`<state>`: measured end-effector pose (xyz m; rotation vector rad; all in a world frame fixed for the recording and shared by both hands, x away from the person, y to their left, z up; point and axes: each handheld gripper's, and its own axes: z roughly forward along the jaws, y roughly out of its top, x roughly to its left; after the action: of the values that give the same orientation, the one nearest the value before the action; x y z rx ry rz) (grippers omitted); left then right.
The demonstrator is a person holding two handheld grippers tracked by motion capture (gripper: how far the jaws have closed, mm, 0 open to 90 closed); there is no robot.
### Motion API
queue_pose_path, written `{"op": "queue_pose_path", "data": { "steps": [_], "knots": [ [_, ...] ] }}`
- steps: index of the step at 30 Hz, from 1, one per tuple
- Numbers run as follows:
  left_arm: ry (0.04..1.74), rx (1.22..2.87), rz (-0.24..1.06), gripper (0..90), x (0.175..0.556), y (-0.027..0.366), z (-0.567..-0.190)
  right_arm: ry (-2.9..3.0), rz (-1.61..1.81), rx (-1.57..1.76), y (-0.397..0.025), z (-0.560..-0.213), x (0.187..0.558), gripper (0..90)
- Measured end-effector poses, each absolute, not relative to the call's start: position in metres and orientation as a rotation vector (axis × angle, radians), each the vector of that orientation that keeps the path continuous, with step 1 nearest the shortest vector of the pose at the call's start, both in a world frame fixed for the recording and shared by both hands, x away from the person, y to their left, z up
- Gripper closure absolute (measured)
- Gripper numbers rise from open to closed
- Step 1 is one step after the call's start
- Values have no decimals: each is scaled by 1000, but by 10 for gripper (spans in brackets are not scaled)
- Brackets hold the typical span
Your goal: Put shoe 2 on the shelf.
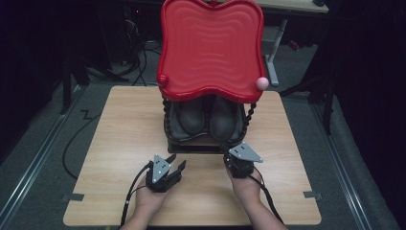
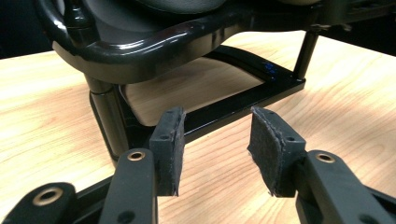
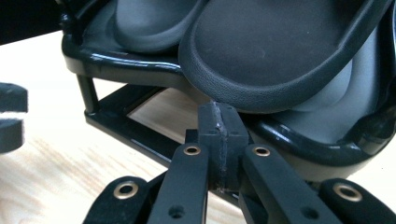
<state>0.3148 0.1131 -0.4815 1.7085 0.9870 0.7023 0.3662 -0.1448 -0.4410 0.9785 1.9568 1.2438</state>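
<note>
A pair of dark grey shoes [image 1: 208, 119] stands side by side on the black lower shelf [image 1: 191, 143] of a small rack, toes toward me. My left gripper [image 1: 176, 162] rests on the table in front of the rack's left corner, open and holding nothing [image 2: 217, 149]; the rack's black base frame [image 2: 243, 100] lies just beyond its pads. My right gripper [image 1: 232, 158] is at the rack's front right, shut with its pads pressed together on nothing [image 3: 222, 135], just under the toe of the nearer shoe [image 3: 280, 51] and against the shelf rim [image 3: 299, 140].
A wavy red tray [image 1: 210, 45] forms the rack's top level and overhangs the shoes, with a pink ball [image 1: 262, 83] at its right front corner. The rack stands on a wooden table [image 1: 119, 143]. Dark floor, cables and table legs surround it.
</note>
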Motion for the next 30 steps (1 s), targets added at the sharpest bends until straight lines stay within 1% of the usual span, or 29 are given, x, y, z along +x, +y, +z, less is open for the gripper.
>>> {"op": "queue_pose_path", "data": {
  "steps": [8, 15, 23, 30],
  "knots": [
    [983, 1717, 722, 583, 314, 112, -481, 1965, 1273, 1006, -142, -440, 374, 897],
    [966, 1726, 713, 569, 314, 109, -482, 1966, 1287, 1053, -145, -437, 388, 894],
    [956, 1746, 705, 560, 313, 107, -482, 1962, 1326, 1033, -140, -428, 385, 861],
    [948, 1737, 707, 558, 312, 106, -481, 1945, 1321, 1016, -140, -423, 383, 860]
  ]
}}
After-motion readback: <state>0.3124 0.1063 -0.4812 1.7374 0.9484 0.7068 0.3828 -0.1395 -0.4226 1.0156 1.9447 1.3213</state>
